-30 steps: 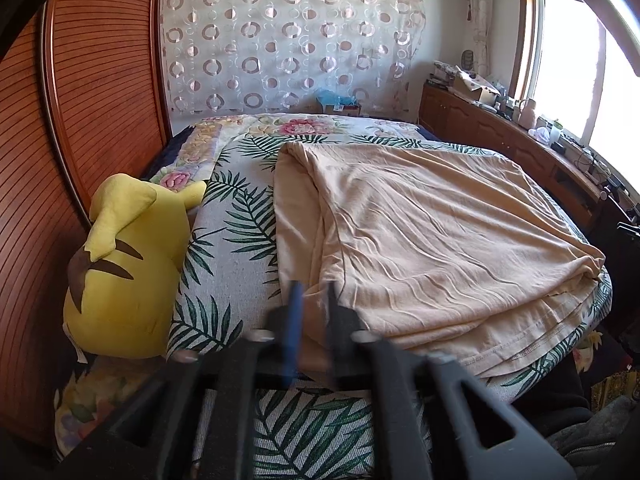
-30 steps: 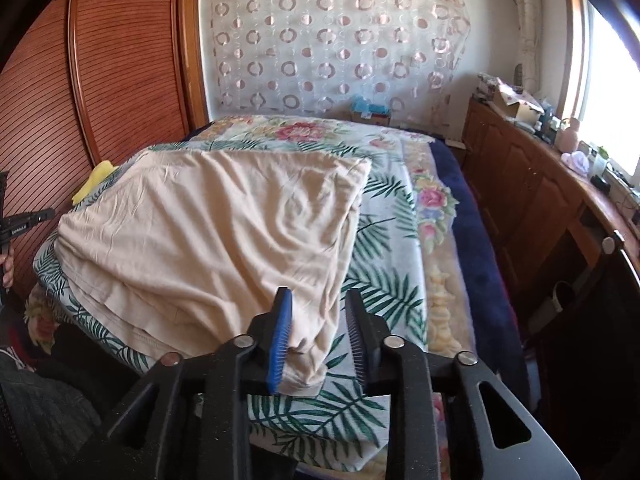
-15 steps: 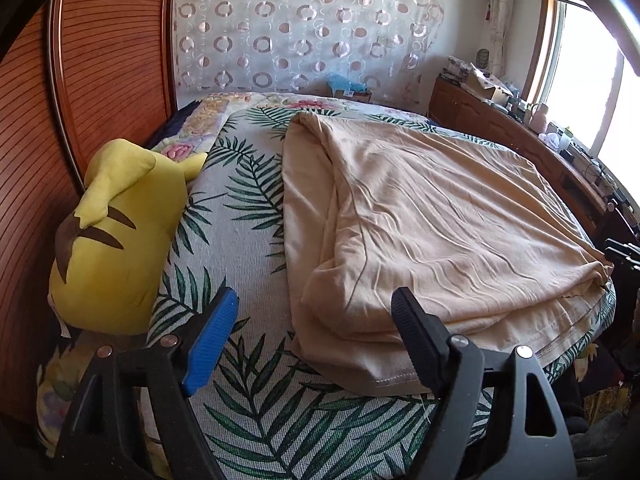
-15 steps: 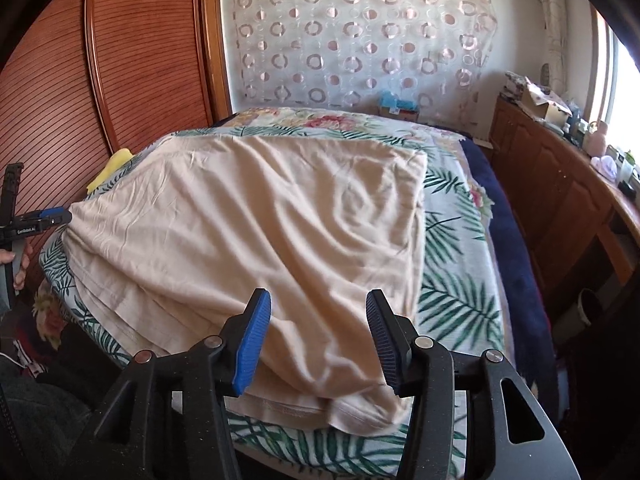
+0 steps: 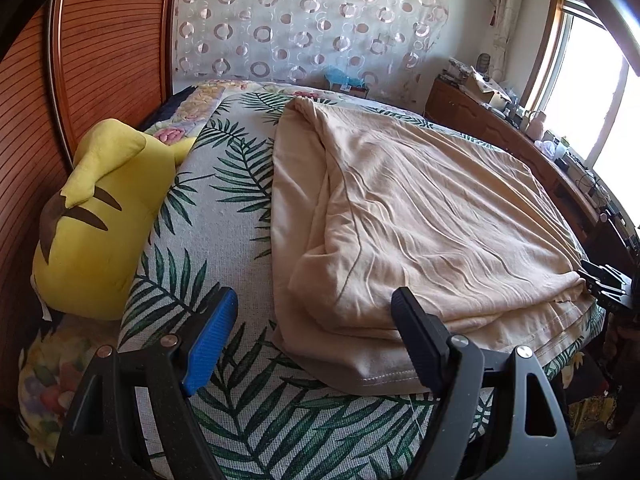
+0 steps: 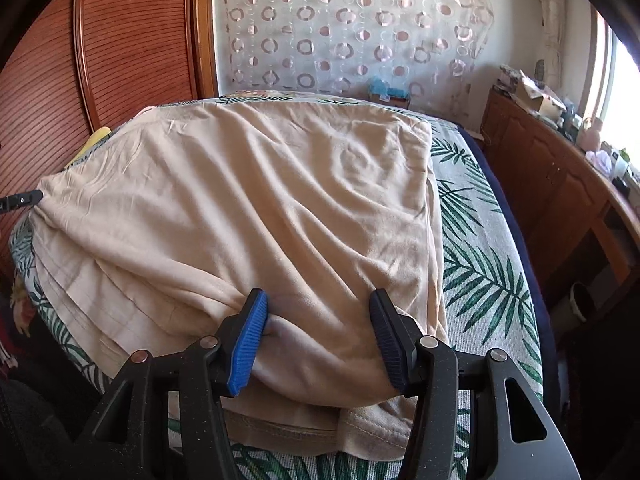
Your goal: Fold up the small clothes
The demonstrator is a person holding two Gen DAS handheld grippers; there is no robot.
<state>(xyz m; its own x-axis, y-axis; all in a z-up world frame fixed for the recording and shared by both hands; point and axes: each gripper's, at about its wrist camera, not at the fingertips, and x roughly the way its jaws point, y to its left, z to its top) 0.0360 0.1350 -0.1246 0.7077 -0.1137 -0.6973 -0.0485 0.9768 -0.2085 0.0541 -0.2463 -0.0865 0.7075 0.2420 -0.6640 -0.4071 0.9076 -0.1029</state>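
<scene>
Right wrist view: both grippers point(image 6: 316, 336) point(image 5: 316, 332) gape wide, holding nothing; folded cloth point(image 6: 248, 208) lies on the bed point(image 6: 480, 248). A shallow pinch risks catching only the top layer, undoing the fold

My left gripper point(image 5: 314, 326), black plastic with one blue ribbed pad and one black pad, is spread wide at the near edge of the bed, its fingers straddling the near left corner of the folded beige cotton garment point(image 5: 420, 216) without touching it. My right gripper point(image 6: 318, 330), the same black frame with blue ribbed pads, is also spread, though less widely, pushed into the garment's near right corner so cloth bulges between the fingers and presses against the left pad point(image 6: 248, 344). Neither one is clamped.
</scene>
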